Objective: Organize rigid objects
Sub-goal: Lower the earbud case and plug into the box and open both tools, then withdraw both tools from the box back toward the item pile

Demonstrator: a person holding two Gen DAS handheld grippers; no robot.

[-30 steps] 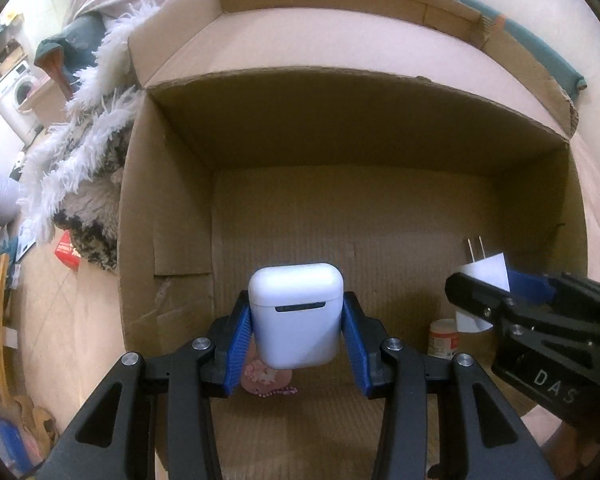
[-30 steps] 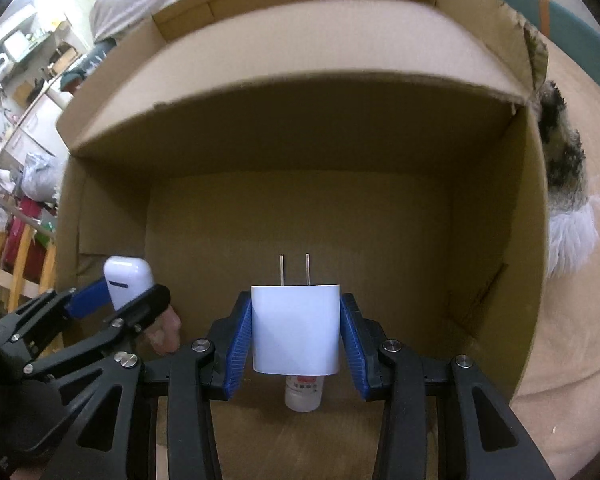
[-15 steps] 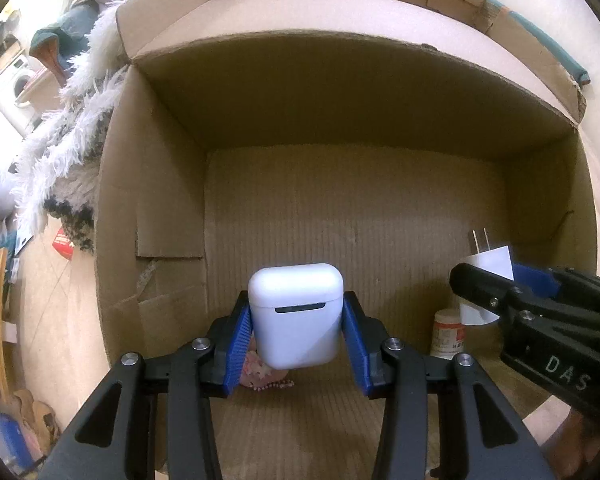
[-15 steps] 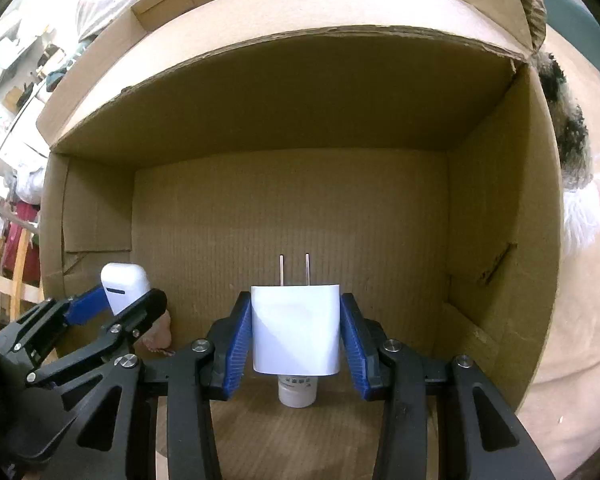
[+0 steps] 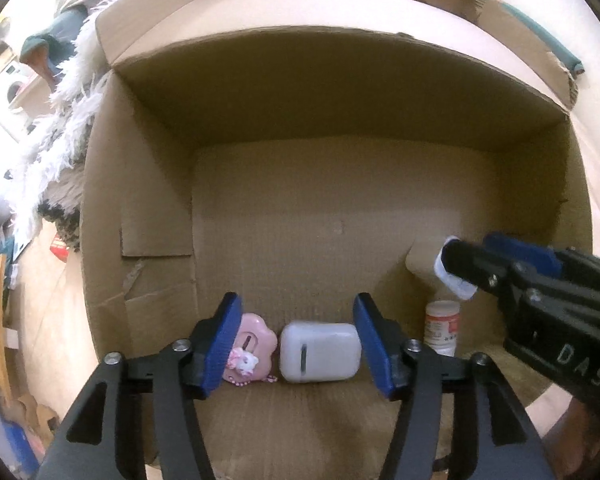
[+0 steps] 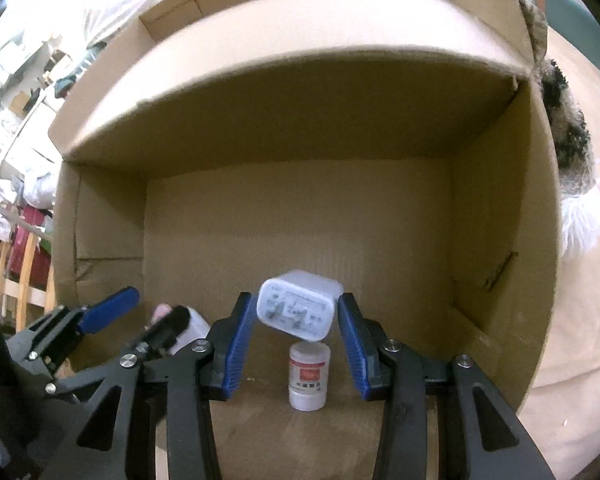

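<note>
Corrugated cardboard box [image 5: 140, 184], left view: the left gripper [image 5: 298, 338] jaws are opening; the smooth, rounded white earbud case [image 5: 320, 352] lies loose between them, touching a pink flower-shaped trinket [image 5: 256, 346]. Right view: the right gripper [image 6: 296, 340] jaws are spread, a blurred glossy white charger [image 6: 298, 312] tilted between them above a small cylindrical bottle [image 6: 308, 376].

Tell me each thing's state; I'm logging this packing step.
left gripper: jaws opening, holding nothing.
earbud case: lying between the pads, ungripped.
right gripper: around the charger, grip unclear.
charger: tilted, blurred.
bottle: upright, capped.
cardboard box: open.
</note>
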